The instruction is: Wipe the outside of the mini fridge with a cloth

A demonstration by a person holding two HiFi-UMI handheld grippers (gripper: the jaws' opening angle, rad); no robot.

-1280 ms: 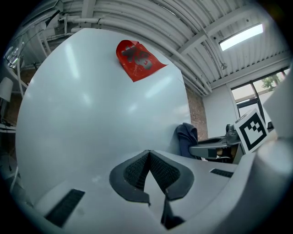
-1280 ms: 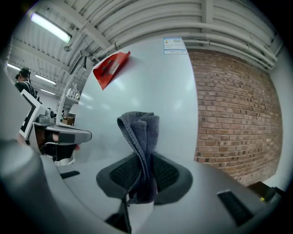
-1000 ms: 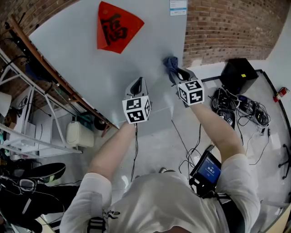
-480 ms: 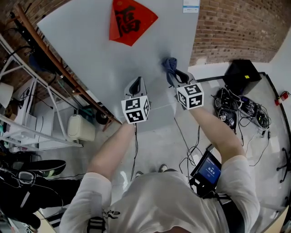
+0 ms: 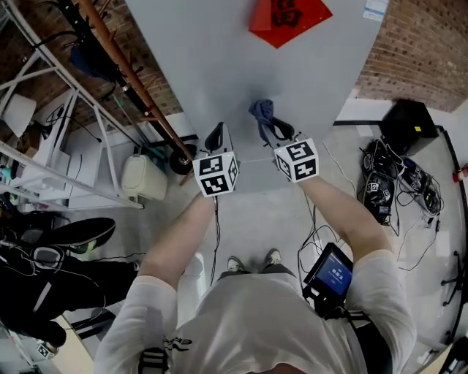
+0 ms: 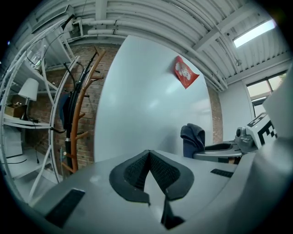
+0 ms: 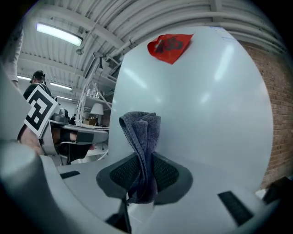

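Note:
The fridge is a pale grey-white box with a smooth flat front, and a red diamond paper is stuck high on it. My right gripper is shut on a dark blue-grey cloth, which stands up bunched from the jaws close to the fridge front. My left gripper is beside it to the left, shut with nothing between its pads, pointing at the same surface. Whether the cloth touches the fridge I cannot tell.
A wooden coat stand and white metal shelving stand left of the fridge, with a white jug-like container on the floor. Brick wall, a black box and tangled cables lie to the right.
The view has swung so the fridge front sits higher and more central. Both grippers hold nearly the same pose; the right one with the cloth has shifted slightly left along the fridge.

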